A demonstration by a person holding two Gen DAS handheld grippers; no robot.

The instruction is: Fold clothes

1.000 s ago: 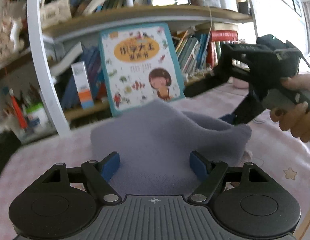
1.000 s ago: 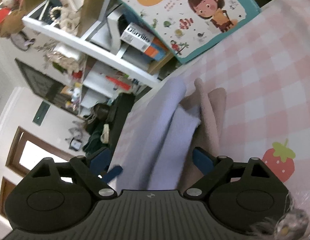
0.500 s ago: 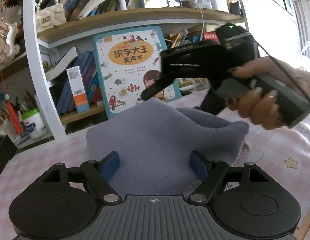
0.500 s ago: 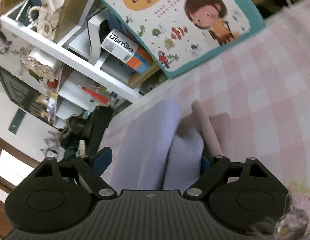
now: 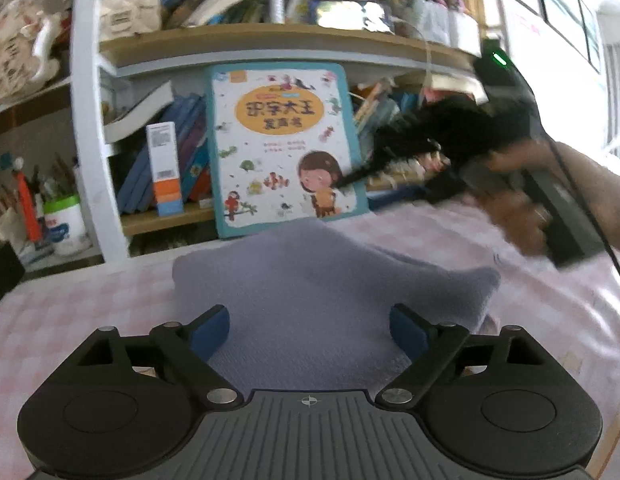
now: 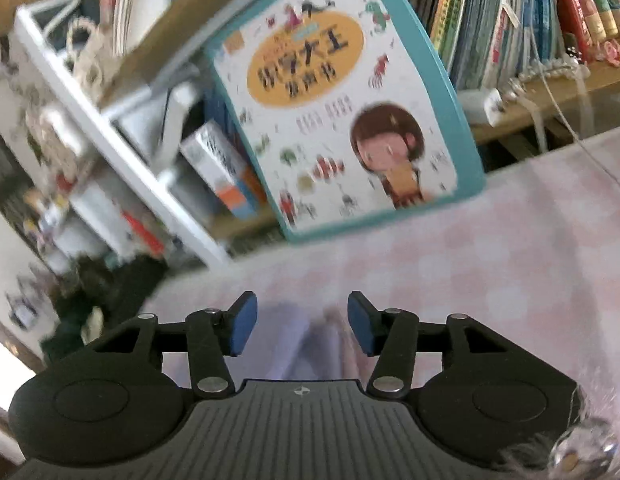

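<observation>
Lavender-grey garment (image 5: 310, 280) lies folded in a thick pad on the pink checked tablecloth (image 5: 70, 312), centre of the left wrist frame, just in front of the picture book (image 5: 284, 148) propped against the bookshelf (image 5: 246, 40). Left gripper (image 5: 308, 330), bottom centre: jaws spread wide and opening; the garment's near edge sits between the blue pads (image 5: 212, 330), which flank the fabric without pinching it. Right gripper (image 6: 302, 330), bottom centre of its own frame: jaws about half apart and closing; a lavender fold with a pinkish edge shows below the gap, pads (image 6: 242, 328) clear of it, nothing gripped. In the left wrist frame this gripper appears blurred at upper right, above the cloth, held in the person's hand (image 5: 521, 208).
</observation>
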